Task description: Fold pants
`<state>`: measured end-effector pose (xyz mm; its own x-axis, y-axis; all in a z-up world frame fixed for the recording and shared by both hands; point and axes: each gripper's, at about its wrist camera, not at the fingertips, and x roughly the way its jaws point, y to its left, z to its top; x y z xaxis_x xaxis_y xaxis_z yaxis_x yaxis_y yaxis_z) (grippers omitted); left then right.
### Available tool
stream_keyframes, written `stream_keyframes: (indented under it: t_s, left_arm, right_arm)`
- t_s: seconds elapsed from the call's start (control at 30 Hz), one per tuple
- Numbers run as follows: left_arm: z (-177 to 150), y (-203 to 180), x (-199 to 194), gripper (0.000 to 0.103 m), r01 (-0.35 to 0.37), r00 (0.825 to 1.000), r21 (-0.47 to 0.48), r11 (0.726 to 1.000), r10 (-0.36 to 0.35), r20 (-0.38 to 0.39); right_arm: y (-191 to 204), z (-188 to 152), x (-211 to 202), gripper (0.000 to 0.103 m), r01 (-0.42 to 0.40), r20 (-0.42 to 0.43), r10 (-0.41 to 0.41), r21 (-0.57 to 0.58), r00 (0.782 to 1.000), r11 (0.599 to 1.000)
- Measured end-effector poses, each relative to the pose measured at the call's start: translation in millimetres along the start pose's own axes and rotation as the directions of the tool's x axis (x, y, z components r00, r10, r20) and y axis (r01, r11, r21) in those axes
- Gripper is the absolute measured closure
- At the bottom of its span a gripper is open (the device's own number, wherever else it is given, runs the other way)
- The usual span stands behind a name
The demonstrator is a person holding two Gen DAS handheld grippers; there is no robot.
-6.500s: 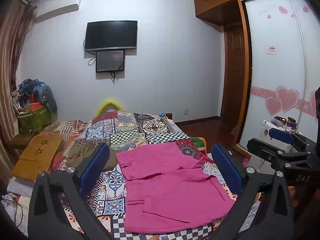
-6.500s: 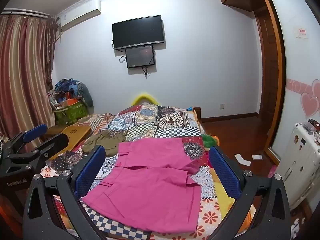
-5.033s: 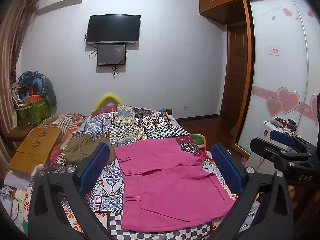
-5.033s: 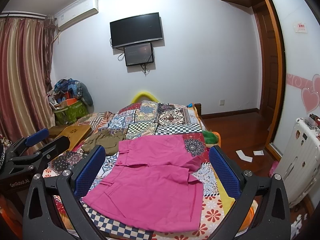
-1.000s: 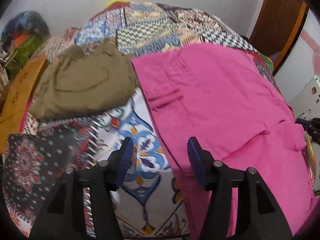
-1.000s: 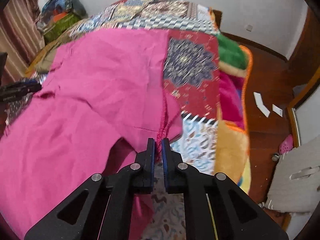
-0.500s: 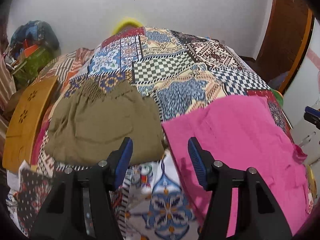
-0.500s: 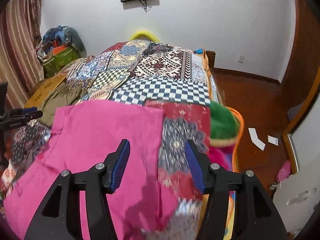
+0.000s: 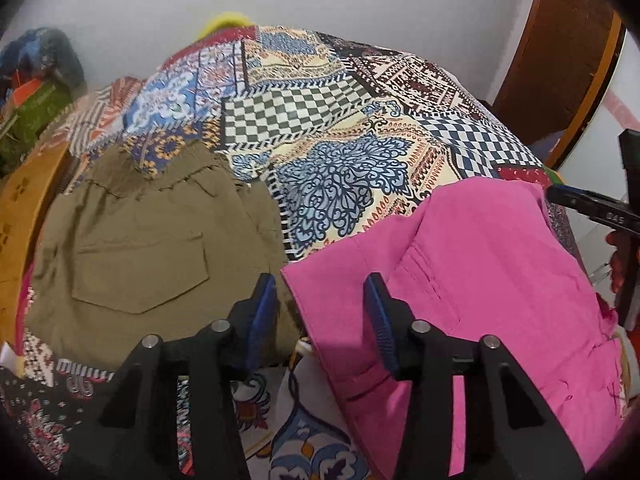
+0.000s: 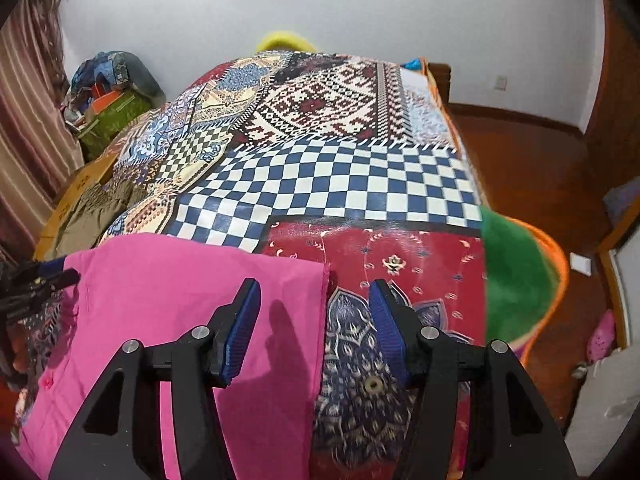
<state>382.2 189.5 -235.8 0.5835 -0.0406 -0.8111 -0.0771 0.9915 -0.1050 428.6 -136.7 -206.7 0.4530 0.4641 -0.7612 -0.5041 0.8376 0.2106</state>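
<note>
Pink pants [image 9: 480, 272] lie on the patchwork quilt, folded over; they also show in the right wrist view [image 10: 180, 320]. My left gripper [image 9: 320, 312] is open, its fingers straddling the pants' far left corner, just above the cloth. My right gripper [image 10: 314, 320] is open, its fingers straddling the pants' far right edge. Neither holds anything. The right gripper's tip shows at the left wrist view's right edge [image 9: 592, 208].
Olive-green shorts [image 9: 152, 248] lie left of the pink pants. A yellow wooden board [image 9: 20, 208] is at the bed's left side. A green blanket [image 10: 516, 272] hangs off the bed's right edge, above wooden floor [image 10: 540, 168]. The patchwork quilt [image 10: 332, 184] stretches ahead.
The right gripper was shut on the pants' hem a second ago and has opened. Both grippers have come down closer over the pants' far corners since half a second ago.
</note>
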Motion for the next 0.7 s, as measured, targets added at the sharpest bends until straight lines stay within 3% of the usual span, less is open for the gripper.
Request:
stream_keyframes:
  t_s: [0.1,0.17,0.23,0.27,0.3,0.53,0.7]
  left_arm:
    - [2,1,5,0.062,0.013,1.0,-0.009,1.0,-0.013,0.005]
    - [3,1,6,0.068,0.021,1.0,-0.014,1.0,-0.021,0.014]
    - [3,1,5,0.079,0.015,1.0,-0.011,1.0,-0.014,0.025]
    - [3,1,4,0.081,0.013,1.0,-0.014,1.0,-0.013,0.029]
    - [4,2,4,0.084,0.014,0.999,-0.02,1.0,-0.013,0.033]
    - [12,0,1,0.089,-0.049,0.997,-0.005,0.999,0.049,0.054]
    - [16,7,13,0.089,-0.063,0.998,-0.014,0.998,0.063,0.017]
  right_arm:
    - [1,1,11,0.065,-0.027,-0.02,0.027,-0.005,0.999,1.0]
    - [4,2,16,0.067,-0.036,-0.023,0.036,-0.009,0.999,0.999]
    - [7,2,18,0.08,-0.035,-0.012,0.034,-0.024,0.999,0.999]
    - [6,3,18,0.093,-0.023,-0.009,0.023,-0.025,1.0,0.999]
    - [5,3,18,0.096,-0.027,-0.004,0.027,-0.023,1.0,0.999]
    - [18,1,8,0.099,0.076,0.078,-0.068,-0.11,0.995,0.991]
    - [6,9,18,0.1,0.052,0.033,-0.05,-0.044,0.998,0.998]
